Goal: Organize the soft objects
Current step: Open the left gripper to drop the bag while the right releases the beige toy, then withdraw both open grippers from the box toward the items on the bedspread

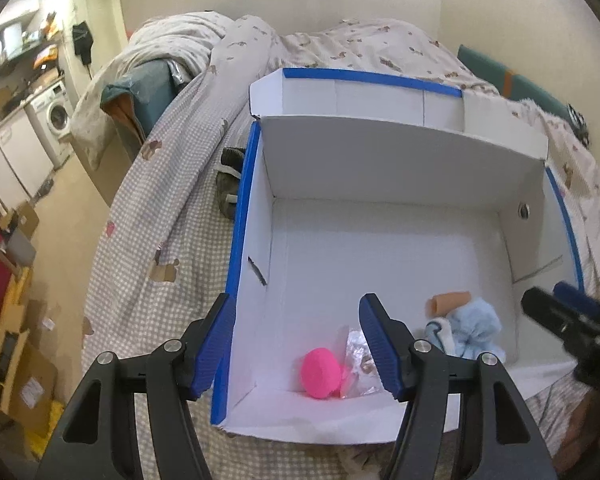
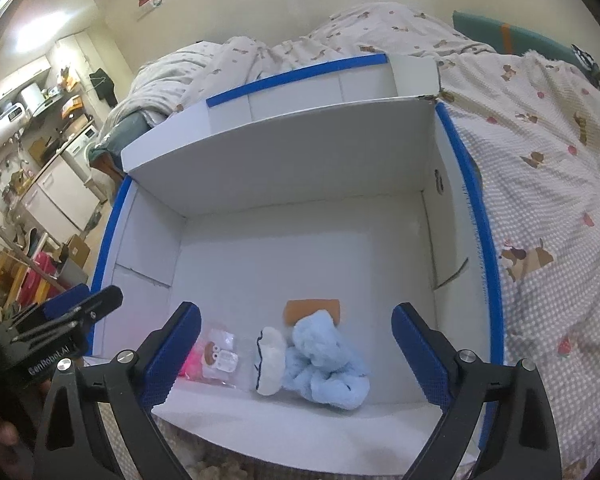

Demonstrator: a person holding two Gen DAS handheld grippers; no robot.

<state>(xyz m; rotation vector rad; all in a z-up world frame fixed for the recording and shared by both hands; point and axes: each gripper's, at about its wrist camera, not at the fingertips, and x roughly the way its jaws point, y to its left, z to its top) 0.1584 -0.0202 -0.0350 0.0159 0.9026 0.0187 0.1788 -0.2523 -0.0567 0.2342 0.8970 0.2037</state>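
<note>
A white cardboard box [image 2: 300, 184] with blue taped edges stands open on the bed [image 2: 540, 200]. All the soft things lie together at its near wall: a fluffy light-blue plush cloth [image 2: 328, 364] with a white fleecy piece [image 2: 270, 360] touching its left side, a tan foam piece [image 2: 312, 308] partly under it, then a small clear packet [image 2: 220, 356] and a pink round ball [image 1: 320, 372] just beside the packet.

The right hand-held gripper [image 2: 296, 356] hangs over the blue cloth with its jaws spread wide and nothing between the pads. The left hand-held gripper [image 1: 296, 344] is half apart and empty, and it straddles the left box wall [image 1: 236, 280], one finger outside and one inside.

I think the risk is here: if the left one closes or goes down, it can pinch the wall and drag the light box. Also the pile is crowded, so a grasp on one thing may catch its neighbour.
</note>
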